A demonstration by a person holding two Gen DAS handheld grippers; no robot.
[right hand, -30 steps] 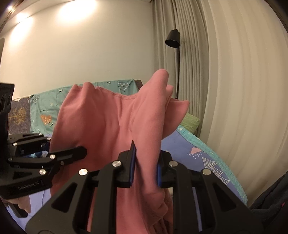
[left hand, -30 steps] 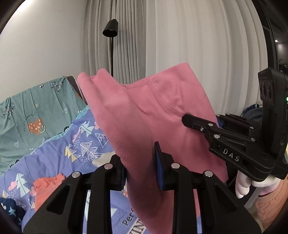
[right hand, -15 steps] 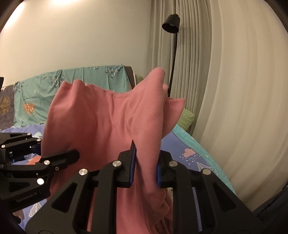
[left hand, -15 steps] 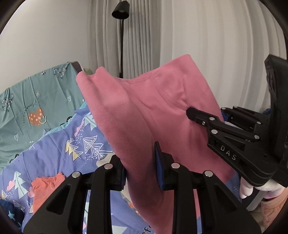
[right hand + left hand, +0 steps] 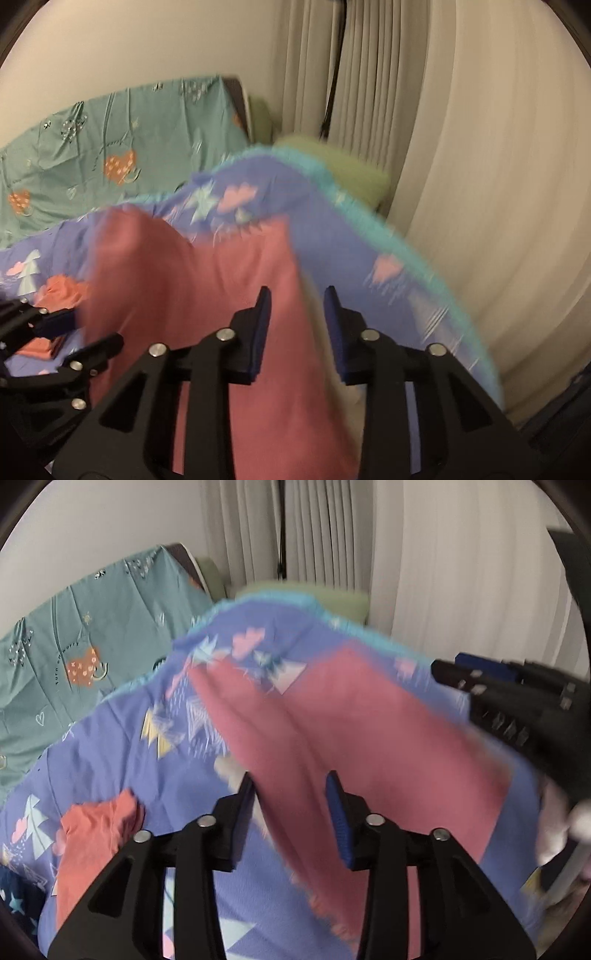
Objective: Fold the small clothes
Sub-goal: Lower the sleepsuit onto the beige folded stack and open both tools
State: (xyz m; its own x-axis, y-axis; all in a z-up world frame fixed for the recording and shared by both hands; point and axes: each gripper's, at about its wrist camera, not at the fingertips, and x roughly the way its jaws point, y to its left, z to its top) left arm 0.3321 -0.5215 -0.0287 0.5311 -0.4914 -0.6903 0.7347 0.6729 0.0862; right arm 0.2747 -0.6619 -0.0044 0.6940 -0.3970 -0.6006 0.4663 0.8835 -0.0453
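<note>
A pink fleece garment (image 5: 354,731) is seen spread over the purple patterned bedspread (image 5: 122,749), its outline smeared by motion blur in both views, so seams and edges cannot be made out. In the left wrist view its lower part is cut off behind the left claw (image 5: 291,805), whose blue-padded fingers stand apart with the pink cloth seen between them; whether the cloth is touched by either pad cannot be told. In the right wrist view the garment (image 5: 207,295) is partly hidden by the right claw (image 5: 297,325), which is likewise spread wide, with nothing pinched between the pads. The right claw is also shown at the right edge of the left view (image 5: 517,701), heavily blurred. A folded coral-orange cloth (image 5: 92,834) is seen lying on the bedspread, well apart from the garment. Farther back, a teal printed sheet (image 5: 74,635), a pale green pillow (image 5: 340,166) and pleated cream curtains (image 5: 443,554) are visible.
</note>
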